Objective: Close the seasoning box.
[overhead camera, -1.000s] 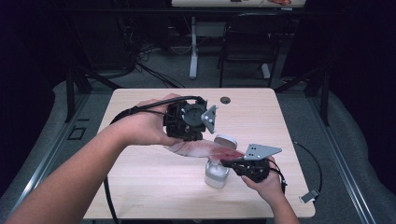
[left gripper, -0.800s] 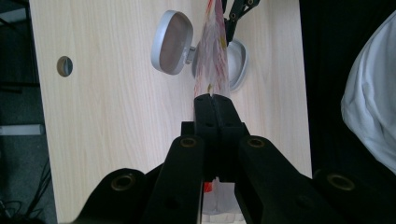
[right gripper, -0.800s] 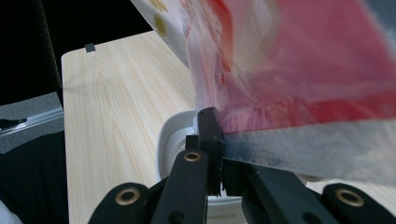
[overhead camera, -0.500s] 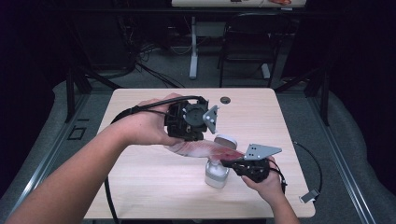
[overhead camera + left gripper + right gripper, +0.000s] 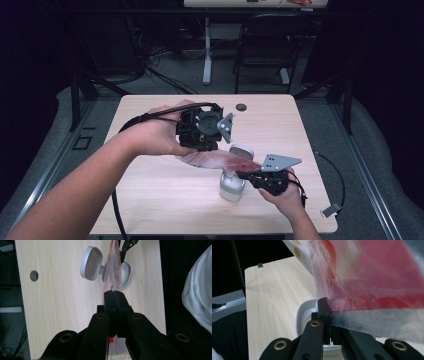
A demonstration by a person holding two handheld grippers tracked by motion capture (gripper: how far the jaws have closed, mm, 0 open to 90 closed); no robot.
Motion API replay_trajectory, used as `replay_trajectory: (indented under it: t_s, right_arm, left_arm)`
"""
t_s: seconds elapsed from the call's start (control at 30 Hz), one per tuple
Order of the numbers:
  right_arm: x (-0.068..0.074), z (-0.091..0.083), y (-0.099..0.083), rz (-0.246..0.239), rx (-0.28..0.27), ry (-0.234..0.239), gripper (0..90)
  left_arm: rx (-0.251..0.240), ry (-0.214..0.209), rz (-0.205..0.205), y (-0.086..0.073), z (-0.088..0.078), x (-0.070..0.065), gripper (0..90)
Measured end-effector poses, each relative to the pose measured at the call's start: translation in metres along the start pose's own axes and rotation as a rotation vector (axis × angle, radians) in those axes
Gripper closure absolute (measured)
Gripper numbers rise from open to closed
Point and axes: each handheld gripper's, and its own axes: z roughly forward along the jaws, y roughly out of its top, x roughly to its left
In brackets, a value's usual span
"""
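Note:
A clear plastic bag (image 5: 219,160) with red print is stretched between my two grippers over the middle of the table. My left gripper (image 5: 201,149) is shut on the bag's left end; its jaws (image 5: 113,293) meet on the thin film (image 5: 113,272). My right gripper (image 5: 246,174) is shut on the other end, where the red bag (image 5: 374,277) spreads above the jaws (image 5: 325,302). Under the bag stands a small white container (image 5: 232,187) with its grey hinged lid (image 5: 242,150) open. From the left gripper view the lid (image 5: 91,263) and the container (image 5: 126,273) lie beyond the bag.
The light wooden table (image 5: 150,200) has a round cable hole (image 5: 242,107) near its far edge. Black cables trail from both grippers off the table's sides. A desk leg (image 5: 206,50) and a chair (image 5: 265,55) stand on the floor behind the table.

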Motion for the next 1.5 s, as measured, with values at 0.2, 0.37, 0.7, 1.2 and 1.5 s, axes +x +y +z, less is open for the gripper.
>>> replay_trajectory:
  t_s: [0.2,0.37,0.7,1.2,1.5]
  right_arm:
    - [0.0002,0.0003,0.0001,-0.001,0.003,0.002,89.4]
    - [0.0002,0.0006,0.0002,-0.001,0.002,0.003,89.4]
    - [0.0012,-0.0002,0.0007,-0.003,-0.001,0.008,89.4]
    - [0.0026,-0.0043,0.0011,-0.016,0.014,0.005,89.5]
    - [0.0027,-0.0049,0.0000,-0.014,0.018,0.004,89.6]
  left_arm:
    - [0.001,0.001,0.001,-0.0001,-0.0002,0.0001,90.0]
    - [0.002,0.001,0.000,0.0000,-0.0003,0.0002,90.0]
    - [0.001,0.003,0.005,0.0022,-0.0022,-0.0011,90.0]
    - [0.008,-0.002,0.015,0.0067,-0.0025,-0.0016,90.0]
    - [0.003,-0.002,0.021,0.0078,-0.0013,-0.0004,90.0]
